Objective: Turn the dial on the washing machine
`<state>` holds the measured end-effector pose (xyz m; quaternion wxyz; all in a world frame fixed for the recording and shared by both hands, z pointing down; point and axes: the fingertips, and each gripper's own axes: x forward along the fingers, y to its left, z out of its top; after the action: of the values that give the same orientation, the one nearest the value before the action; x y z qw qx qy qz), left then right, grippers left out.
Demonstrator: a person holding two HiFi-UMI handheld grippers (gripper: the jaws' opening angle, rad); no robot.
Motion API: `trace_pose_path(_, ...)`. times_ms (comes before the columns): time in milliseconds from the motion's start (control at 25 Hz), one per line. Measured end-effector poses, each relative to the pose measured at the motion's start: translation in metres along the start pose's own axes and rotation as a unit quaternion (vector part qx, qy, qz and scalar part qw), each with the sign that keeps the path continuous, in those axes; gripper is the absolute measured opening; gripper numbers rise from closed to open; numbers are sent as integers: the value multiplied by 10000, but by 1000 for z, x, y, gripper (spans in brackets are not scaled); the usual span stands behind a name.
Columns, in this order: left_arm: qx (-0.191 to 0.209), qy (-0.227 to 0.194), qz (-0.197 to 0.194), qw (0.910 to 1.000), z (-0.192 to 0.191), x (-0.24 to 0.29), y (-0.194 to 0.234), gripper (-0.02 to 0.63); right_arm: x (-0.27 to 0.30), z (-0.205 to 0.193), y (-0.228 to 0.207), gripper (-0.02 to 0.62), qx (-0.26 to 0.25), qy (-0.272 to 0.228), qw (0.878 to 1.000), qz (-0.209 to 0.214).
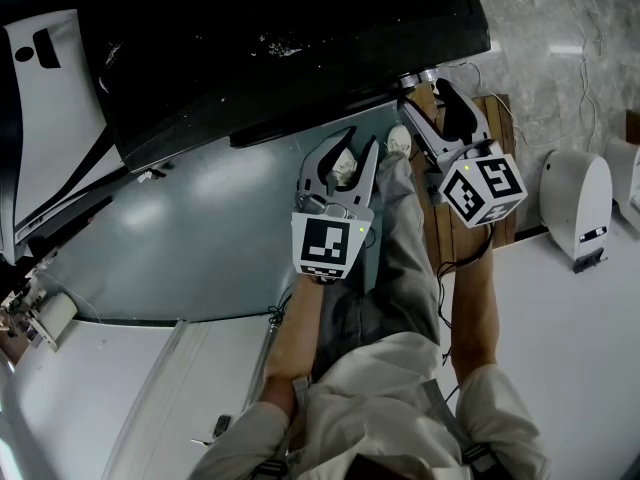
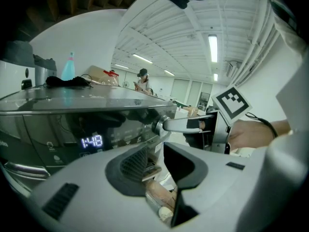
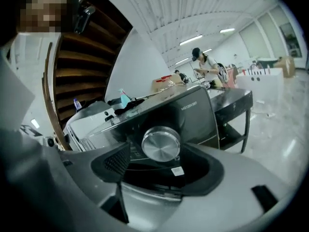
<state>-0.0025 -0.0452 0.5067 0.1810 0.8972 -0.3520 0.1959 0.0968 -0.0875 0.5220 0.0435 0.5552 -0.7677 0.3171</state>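
Observation:
The dark washing machine fills the top of the head view. Its round silver dial sits on the right end of the control panel. My right gripper is open, with one jaw on each side of the dial, close to its rim. In the left gripper view one right fingertip reaches the dial. The lit display reads 1:48. My left gripper hangs open and holds nothing, in front of the machine and left of the right gripper.
A blue bottle and a black cloth lie on the machine's lid. A white rounded appliance stands at the right, and wooden slats lie beside the machine. A black table and a person are behind.

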Motion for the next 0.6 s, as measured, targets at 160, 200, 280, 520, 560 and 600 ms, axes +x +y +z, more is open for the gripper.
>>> trace_pose_path(160, -14, -1, 12, 10000, -1, -1, 0, 110, 1, 2, 1, 323, -758, 62, 9966, -312)
trace_pose_path(200, -14, 0, 16, 10000, -2, -1, 0, 110, 1, 3, 1, 324, -947, 76, 9946, -406)
trace_pose_path(280, -18, 4, 24, 10000, -2, -2, 0, 110, 2, 3, 0, 324, -1302, 114, 9897, -582)
trace_pose_path(520, -22, 14, 49, 10000, -5, -3, 2, 110, 5, 2, 1, 324, -2261, 210, 9687, -1000)
trace_pose_path(560, -23, 17, 54, 10000, -5, -3, 3, 110, 5, 3, 1, 324, -2398, 199, 9647, -1069)
trace_pose_path(600, -25, 19, 57, 10000, -5, -3, 3, 110, 6, 5, 1, 324, -2534, 184, 9605, -1139)
